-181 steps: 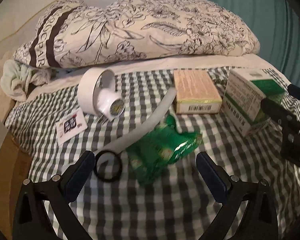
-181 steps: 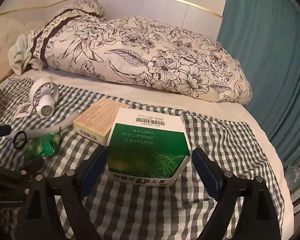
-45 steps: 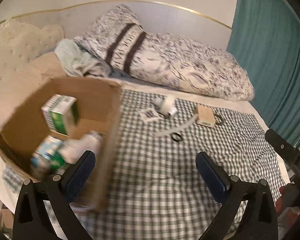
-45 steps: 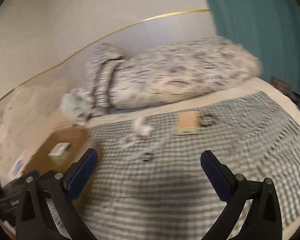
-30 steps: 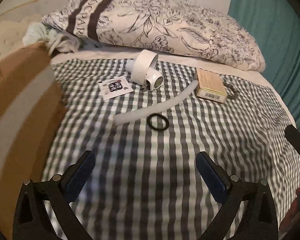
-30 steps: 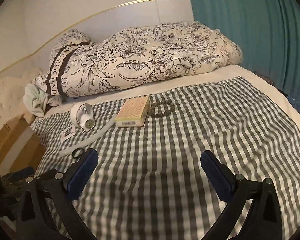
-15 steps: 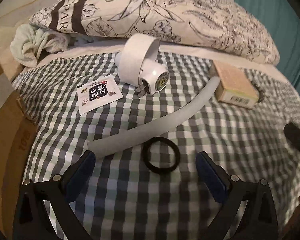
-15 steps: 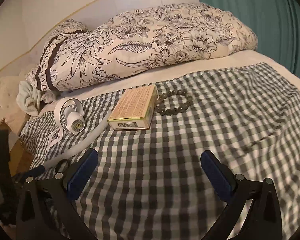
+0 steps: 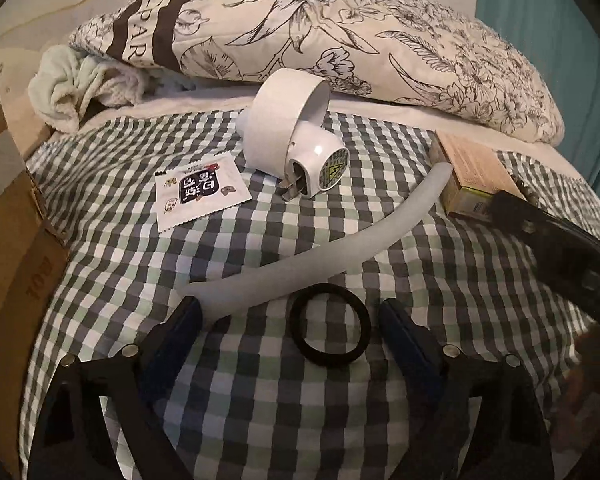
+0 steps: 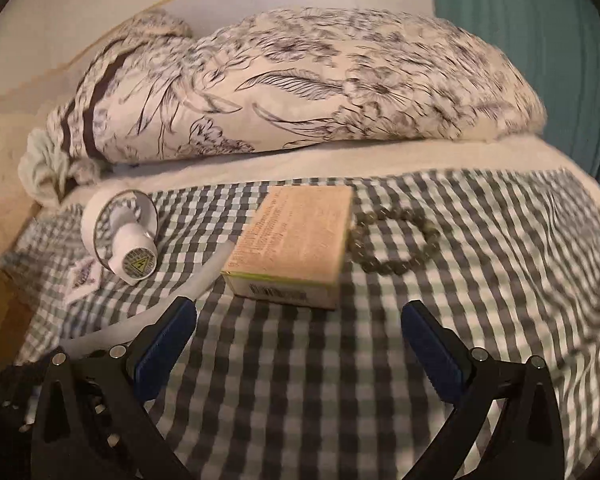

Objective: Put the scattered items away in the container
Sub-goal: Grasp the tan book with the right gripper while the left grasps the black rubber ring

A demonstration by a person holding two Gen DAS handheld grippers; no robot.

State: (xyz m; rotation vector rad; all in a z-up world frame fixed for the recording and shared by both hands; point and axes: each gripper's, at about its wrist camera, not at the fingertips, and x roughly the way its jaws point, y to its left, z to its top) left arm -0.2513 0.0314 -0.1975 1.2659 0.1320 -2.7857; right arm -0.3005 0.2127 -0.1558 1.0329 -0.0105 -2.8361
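On the checked bedcover a black ring (image 9: 330, 326) lies between the jaws of my left gripper (image 9: 290, 316). Those jaws are closing and the pads do not press on the ring. The near end of a pale curved tube (image 9: 320, 260) sits just past the left finger. Beyond them lie a white plug-in device (image 9: 296, 148), a printed sachet (image 9: 200, 196) and a tan box (image 9: 472, 172). My right gripper (image 10: 300, 310) is open and empty, just short of the tan box (image 10: 296, 240). A bead bracelet (image 10: 396, 240) rests right of that box.
The cardboard container's wall (image 9: 12, 260) runs along the left edge. A floral quilt (image 9: 340, 32) and a pale towel (image 9: 80, 84) bound the far side, and a teal curtain (image 10: 540, 40) hangs at right. A black arm of the other tool (image 9: 560, 248) reaches in from the right.
Both grippers came down from the container side onto the bedcover items. The left jaws have narrowed around the black ring. The right gripper has drawn closer to the tan box.
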